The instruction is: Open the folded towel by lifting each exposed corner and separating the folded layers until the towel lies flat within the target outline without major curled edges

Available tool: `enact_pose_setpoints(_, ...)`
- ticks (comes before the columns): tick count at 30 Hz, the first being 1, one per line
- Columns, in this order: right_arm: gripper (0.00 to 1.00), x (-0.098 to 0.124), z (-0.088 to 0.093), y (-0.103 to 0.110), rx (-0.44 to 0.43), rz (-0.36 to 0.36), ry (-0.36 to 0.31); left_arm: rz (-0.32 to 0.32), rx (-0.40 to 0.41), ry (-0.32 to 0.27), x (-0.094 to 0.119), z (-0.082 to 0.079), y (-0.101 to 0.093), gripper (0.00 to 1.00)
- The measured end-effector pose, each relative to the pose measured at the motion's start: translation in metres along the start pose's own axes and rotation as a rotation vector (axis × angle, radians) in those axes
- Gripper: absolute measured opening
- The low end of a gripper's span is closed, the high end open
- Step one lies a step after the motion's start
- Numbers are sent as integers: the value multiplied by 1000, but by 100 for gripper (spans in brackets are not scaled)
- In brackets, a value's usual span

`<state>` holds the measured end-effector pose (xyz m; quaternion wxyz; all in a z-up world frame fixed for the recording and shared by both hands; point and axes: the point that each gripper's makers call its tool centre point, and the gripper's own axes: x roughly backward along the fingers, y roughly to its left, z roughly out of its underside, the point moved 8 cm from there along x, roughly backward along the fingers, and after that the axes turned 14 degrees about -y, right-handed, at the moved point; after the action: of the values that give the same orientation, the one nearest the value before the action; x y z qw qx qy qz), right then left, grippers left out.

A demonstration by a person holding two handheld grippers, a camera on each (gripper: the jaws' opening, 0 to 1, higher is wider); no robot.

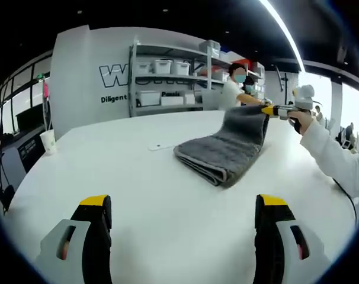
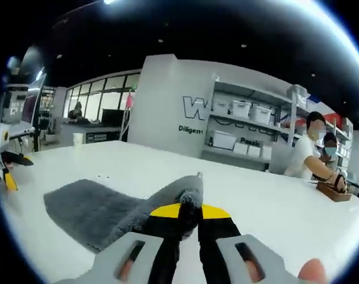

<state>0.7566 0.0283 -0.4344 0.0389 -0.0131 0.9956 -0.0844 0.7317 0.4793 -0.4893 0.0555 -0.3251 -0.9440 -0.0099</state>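
Grey, thick-piled terry makes up the folded towel [image 1: 227,148], which lies on the white table [image 1: 138,195] toward its far right part as the left gripper view has it, folded edge facing the near side. One corner of the top layer is raised off the stack and pulled up and away, pinched in the yellow-tipped right gripper [image 1: 268,110], whose jaws are closed on the cloth; in the right gripper view the same gripper [image 2: 190,212] has grey fabric bunched between its tips, the rest of the towel trailing down to the table on the left.

The left gripper [image 1: 182,222] hangs over the near edge of the table with its jaws spread wide and nothing between them, well apart from the towel. The towel lies ahead of it and a little to the right, its long axis running away toward the right gripper.

I judge that the unfolding turns on this: the right hand already has the cloth, so the lifted layer peels along that long axis, while the left is the freer hand to pin the near fold.

A white paper cup [image 1: 48,142] stands at the left edge.
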Motion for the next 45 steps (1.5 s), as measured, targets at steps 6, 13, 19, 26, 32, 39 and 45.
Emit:
enact_pose_setpoints(6,5,7,20,-12,-39,49,78,-3,4,1,0,0,1,100)
enact_pose_setpoints(13,6,23,62,-25,-100,83,199,1,8,-3,0,-1,0,100)
enact_pose_setpoints(19,7,29,85,-26,-120,91,260,2,7,-6,1,-1,-2,100)
enact_pose_setpoints(26,30,36,77,-40,-220,184,234,1,10,-6,0,-2,0,100)
enact_pose_setpoints(32,44,42,45,-53,-286,241,123,-1,12,-11,1,-3,1,100)
enact_pose_setpoints(39,58,42,-2,-43,-269,179,22,1,12,-11,0,-3,2,100)
enact_pose_setpoints(45,70,34,-46,-8,-180,18,-23,1,12,-9,1,-2,0,100)
